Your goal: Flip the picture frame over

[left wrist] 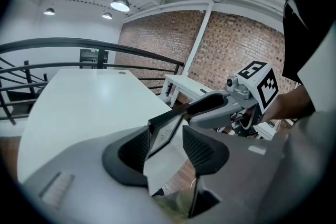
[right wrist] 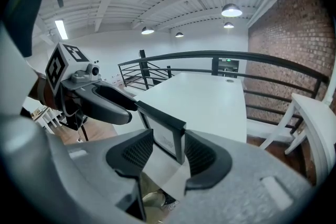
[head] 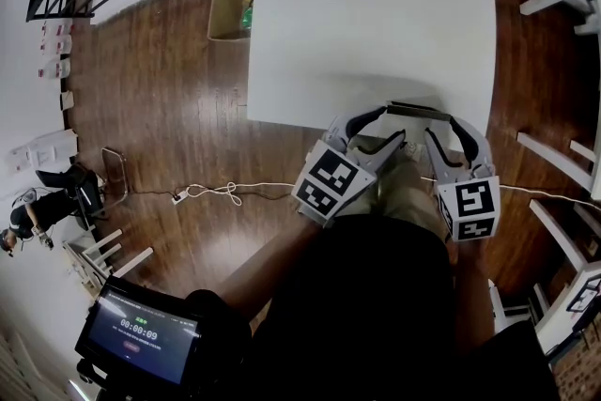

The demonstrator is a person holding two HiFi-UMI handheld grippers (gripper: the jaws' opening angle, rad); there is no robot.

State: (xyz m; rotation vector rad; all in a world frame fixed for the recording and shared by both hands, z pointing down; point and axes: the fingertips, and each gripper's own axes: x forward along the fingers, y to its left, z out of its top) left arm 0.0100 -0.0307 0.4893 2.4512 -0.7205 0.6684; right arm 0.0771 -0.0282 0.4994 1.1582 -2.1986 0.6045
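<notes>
Picture frame [head: 418, 111] between open left gripper [head: 394, 123], right gripper [head: 439, 127].

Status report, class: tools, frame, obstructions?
Left tool, right tool: each straddles one frame end, grip unclear. Frame on edge at near rim of table. Nothing blocking.

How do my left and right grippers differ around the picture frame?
The left gripper is at the picture frame's left end, the right gripper at its right end. The left gripper's marker cube sits diamond-wise; the right gripper's marker cube sits squarer. Shared: each has jaws apart with the frame between them, at the white table's near edge.
</notes>
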